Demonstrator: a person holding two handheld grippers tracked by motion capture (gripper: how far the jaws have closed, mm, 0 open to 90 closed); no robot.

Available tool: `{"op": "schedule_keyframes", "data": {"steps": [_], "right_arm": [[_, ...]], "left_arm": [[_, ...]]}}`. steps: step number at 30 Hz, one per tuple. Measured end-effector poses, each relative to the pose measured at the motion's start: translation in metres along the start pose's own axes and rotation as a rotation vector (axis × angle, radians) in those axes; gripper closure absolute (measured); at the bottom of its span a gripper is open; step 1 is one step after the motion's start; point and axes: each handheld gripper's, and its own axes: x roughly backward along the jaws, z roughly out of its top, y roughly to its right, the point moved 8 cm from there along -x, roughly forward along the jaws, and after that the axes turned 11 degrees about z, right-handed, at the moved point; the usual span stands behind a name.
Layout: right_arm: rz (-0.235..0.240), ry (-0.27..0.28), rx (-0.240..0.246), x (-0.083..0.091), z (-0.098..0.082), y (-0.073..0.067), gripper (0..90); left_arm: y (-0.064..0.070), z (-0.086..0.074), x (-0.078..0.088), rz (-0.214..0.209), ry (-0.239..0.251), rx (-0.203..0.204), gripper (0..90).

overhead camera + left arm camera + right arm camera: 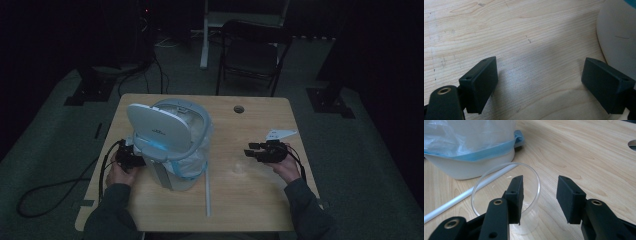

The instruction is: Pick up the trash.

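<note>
step: approach to clear cup [506,200], upright mid-worktop near front edge, beside white bin [170,140]. right tool [540,198] half wide, one jaw at cup rim, no grip. left tool [540,85] wide, empty. next: centre jaws over cup wall, close.

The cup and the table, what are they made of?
Cup: looks like clear glossy plastic, since the table grain and a white rod show through it; could be glass. Table: pale wood or wood-look laminate, with visible grain lines and a smooth matt top.

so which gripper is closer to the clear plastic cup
Right. The right gripper is at the clear plastic cup, one jaw at its rim. The left gripper is across the table, beyond the white bin.
</note>
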Motion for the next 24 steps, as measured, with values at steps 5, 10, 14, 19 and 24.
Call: {"op": "schedule_keyframes", "data": {"steps": [5, 10, 14, 19, 24], "right_arm": [[0.009, -0.014, -0.004, -0.001, -0.003, 0.000, 63.7], [0.035, -0.056, 0.003, -0.001, -0.012, -0.002, 77.2], [0.047, -0.084, 0.008, 0.000, -0.020, -0.002, 79.3], [0.059, -0.096, 0.010, 0.001, -0.022, -0.003, 80.5], [0.036, -0.010, -0.005, 0.006, -0.012, 0.002, 84.5]], "left_arm": [[0.000, 0.000, 0.000, 0.000, 0.000, 0.000, 14.4], [0.000, 0.000, 0.000, 0.000, 0.000, 0.000, 14.4], [0.000, 0.000, 0.000, 0.000, 0.000, 0.000, 14.4], [0.000, 0.000, 0.000, 0.000, 0.000, 0.000, 14.4], [0.000, 0.000, 0.000, 0.000, 0.000, 0.000, 14.4]]}}
